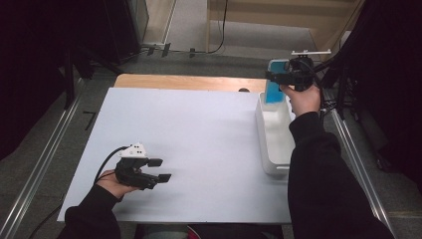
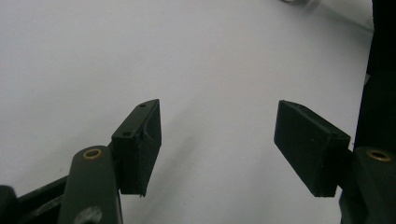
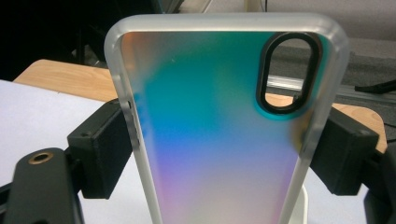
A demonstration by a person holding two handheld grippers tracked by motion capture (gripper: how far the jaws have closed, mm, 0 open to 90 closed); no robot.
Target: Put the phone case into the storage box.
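Note:
A phone case (image 3: 219, 126) with a frosted rim, an iridescent blue-to-pink back and an oval camera cut-out stands upright between my right gripper's jaws. That right gripper (image 1: 286, 77) is shut on the phone case (image 1: 274, 85) and holds it above the far end of a white bin (image 1: 274, 144) at the table's right side. My left gripper (image 1: 160, 170) hovers low over the near-left part of the white table top (image 1: 189, 149). It (image 2: 217, 144) stands open, with bare table between its pads.
The white sheet lies on a wooden table (image 1: 189, 82) whose far edge shows. Metal rails (image 1: 45, 154) run along both sides on the grey floor. Black curtains stand left and right, and a small dark knob (image 1: 243, 90) sits at the far table edge.

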